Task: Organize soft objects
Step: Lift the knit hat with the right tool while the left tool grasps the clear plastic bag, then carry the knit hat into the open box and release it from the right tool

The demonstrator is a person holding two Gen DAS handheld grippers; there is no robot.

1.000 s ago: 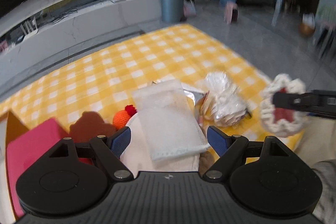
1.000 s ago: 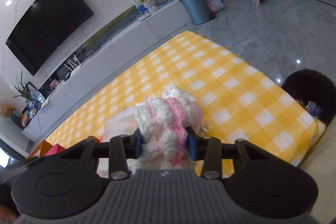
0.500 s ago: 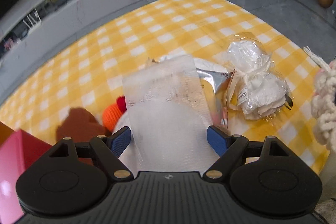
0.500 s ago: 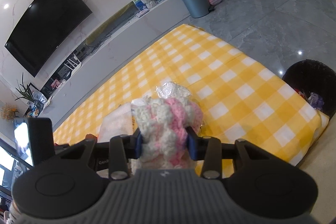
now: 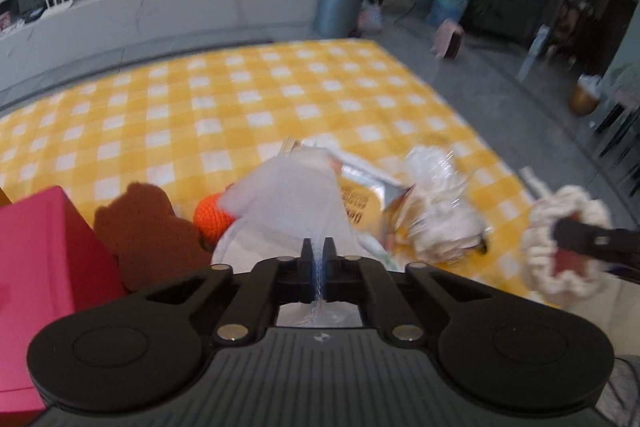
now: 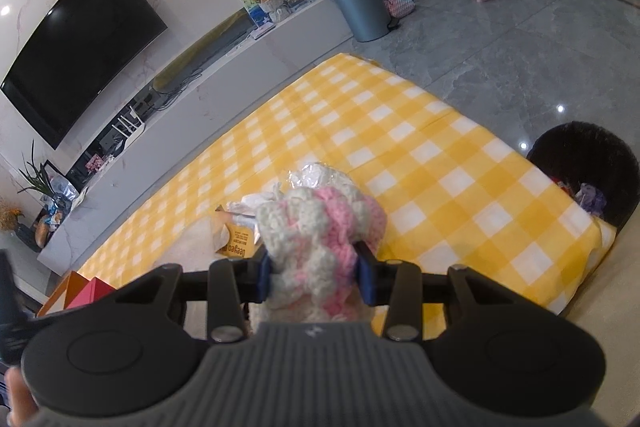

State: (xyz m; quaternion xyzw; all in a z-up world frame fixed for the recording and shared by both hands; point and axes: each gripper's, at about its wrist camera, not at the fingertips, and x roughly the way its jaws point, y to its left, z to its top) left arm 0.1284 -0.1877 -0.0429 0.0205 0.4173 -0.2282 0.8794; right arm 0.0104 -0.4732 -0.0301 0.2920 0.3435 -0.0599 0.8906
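At the bottom centre of the left view, the left tool point(image 5: 318, 253) is clamped on the edge of a white mesh bag point(image 5: 292, 203), presumably so it can be lifted clear. In the right view, the right tool point(image 6: 316, 277) is clamped on a pink and white yarn toy point(image 6: 320, 227), probably for bagging. Beyond, a wrapped bundle point(image 5: 440, 215) and a foil packet point(image 5: 364, 199) crowd the yellow checked cloth point(image 5: 240, 95); a pink box point(image 5: 36, 259), a brown bear shape point(image 5: 148, 231) and an orange ball point(image 5: 210, 221) are seen lower left.
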